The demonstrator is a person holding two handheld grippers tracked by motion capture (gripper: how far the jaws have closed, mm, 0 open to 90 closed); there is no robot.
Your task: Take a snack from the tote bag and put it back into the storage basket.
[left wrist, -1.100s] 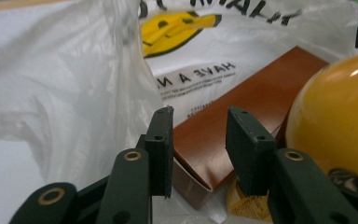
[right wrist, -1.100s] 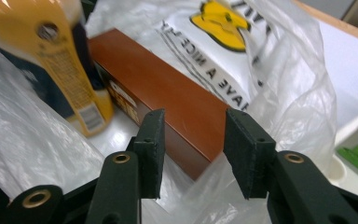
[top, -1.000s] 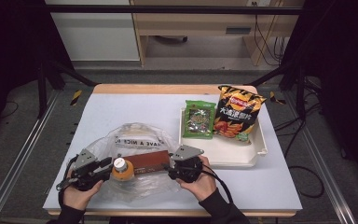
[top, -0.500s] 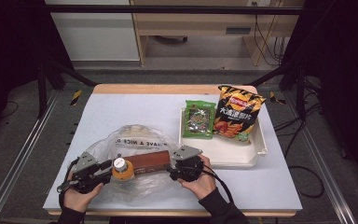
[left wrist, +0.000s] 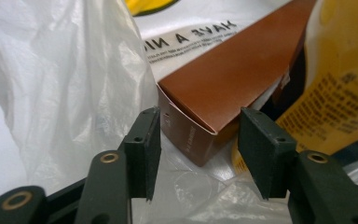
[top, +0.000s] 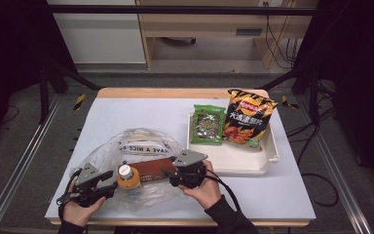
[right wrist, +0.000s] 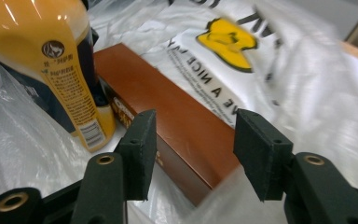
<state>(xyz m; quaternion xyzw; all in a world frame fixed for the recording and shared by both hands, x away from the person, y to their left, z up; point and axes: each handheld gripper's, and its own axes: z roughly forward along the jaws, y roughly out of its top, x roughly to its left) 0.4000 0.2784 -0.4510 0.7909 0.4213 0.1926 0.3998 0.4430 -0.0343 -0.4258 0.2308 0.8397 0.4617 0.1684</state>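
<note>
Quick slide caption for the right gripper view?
Open right gripper faces the brown box on the plastic bag, beside an orange bottle.

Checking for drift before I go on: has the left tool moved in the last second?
Yes, slightly. In the high view the left tool has slid toward the table's near edge and a little left, away from the bottle.

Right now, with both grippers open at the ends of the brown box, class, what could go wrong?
1. The bottle stands upright against the box; shifting the box might topple it.
2. Loose bag plastic lies beside the left gripper; the fingers may pinch film instead of box.
3. The right gripper straddles only a corner, so its hold may slip.
</note>
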